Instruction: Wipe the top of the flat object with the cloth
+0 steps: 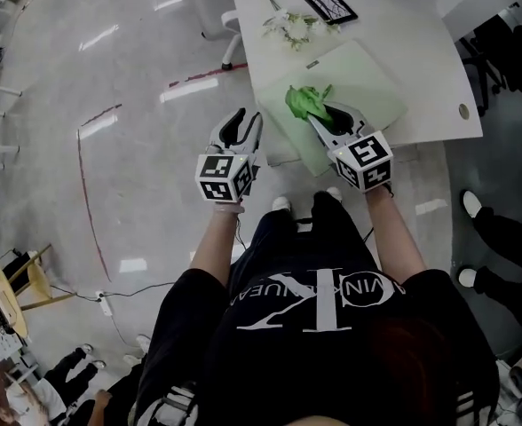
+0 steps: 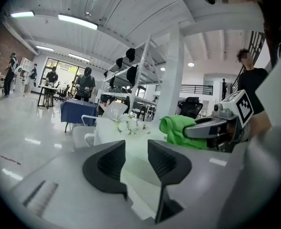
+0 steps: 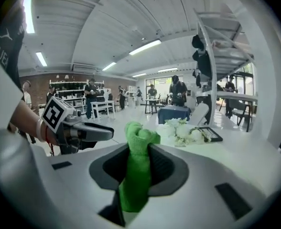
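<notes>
While the right gripper (image 1: 325, 121) pinches the green cloth (image 1: 304, 101) between its jaws, the bunched cloth sticks out just past its tips over the pale flat board (image 1: 367, 78) ahead. To its left, the left gripper (image 1: 241, 131) has its jaws spread with nothing between them.

White table (image 1: 425, 56) in front of me, pale green board (image 1: 367, 82) on its near part, white flowers (image 1: 289, 27) and dark tablet (image 1: 329, 5) at the far edge

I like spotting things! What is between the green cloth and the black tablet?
Some white flowers lie on the table between the cloth and the tablet. The right gripper view shows this best.
</notes>
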### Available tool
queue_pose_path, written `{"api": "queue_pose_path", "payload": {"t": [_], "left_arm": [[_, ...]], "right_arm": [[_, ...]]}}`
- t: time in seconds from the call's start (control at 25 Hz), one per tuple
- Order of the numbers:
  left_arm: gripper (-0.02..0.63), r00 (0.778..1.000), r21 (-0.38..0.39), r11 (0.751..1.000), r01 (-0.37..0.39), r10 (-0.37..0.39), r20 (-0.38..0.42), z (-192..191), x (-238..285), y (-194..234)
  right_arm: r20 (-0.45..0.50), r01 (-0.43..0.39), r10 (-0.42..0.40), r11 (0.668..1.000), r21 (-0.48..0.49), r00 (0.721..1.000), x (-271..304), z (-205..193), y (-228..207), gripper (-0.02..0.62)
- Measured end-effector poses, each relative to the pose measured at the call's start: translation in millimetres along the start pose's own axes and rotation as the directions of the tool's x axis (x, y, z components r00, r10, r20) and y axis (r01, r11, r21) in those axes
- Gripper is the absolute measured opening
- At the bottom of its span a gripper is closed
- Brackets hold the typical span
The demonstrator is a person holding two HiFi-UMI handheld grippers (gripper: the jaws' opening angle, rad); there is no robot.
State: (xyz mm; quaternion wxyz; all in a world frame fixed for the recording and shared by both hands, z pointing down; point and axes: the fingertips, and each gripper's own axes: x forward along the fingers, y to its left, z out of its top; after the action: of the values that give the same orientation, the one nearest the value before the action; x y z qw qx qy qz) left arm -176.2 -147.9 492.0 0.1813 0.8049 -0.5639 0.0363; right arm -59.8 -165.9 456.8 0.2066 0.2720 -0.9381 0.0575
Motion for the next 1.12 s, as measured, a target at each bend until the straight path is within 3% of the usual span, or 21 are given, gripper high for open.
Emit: {"api": "queue_pose_path", "payload": {"t": [0.24,0.4,0.88,1.12], "left_arm": [[0.230,0.996,-0.108,0.994,-0.008,-0.001,-0.085,-29.9,10.4,-12.5],[0.259,0.993,-0.165,0.985,-0.038,0.019,-0.112,-42.2,18.9,-24.0],[0.258,0.982,-0.226,0.964,-0.140,0.106,-0.155,-56.6,35.7,-26.9],[0.201,0.982,-0.235,0.962,-0.140,0.104,-0.156,-56.7,37.1,-32.9]], "right_arm": [[-0.093,-0.114,0.105,0.989,-0.090,0.990,34.1,-2.6,11.3,0.084],[-0.158,-0.201,0.178,0.969,-0.142,0.971,49.8,-5.8,15.1,0.084],[-0.332,-0.379,0.285,0.887,-0.264,0.899,92.1,-19.0,25.7,0.084],[-0.374,-0.428,0.323,0.871,-0.243,0.870,99.2,-24.3,27.5,0.084]]}}
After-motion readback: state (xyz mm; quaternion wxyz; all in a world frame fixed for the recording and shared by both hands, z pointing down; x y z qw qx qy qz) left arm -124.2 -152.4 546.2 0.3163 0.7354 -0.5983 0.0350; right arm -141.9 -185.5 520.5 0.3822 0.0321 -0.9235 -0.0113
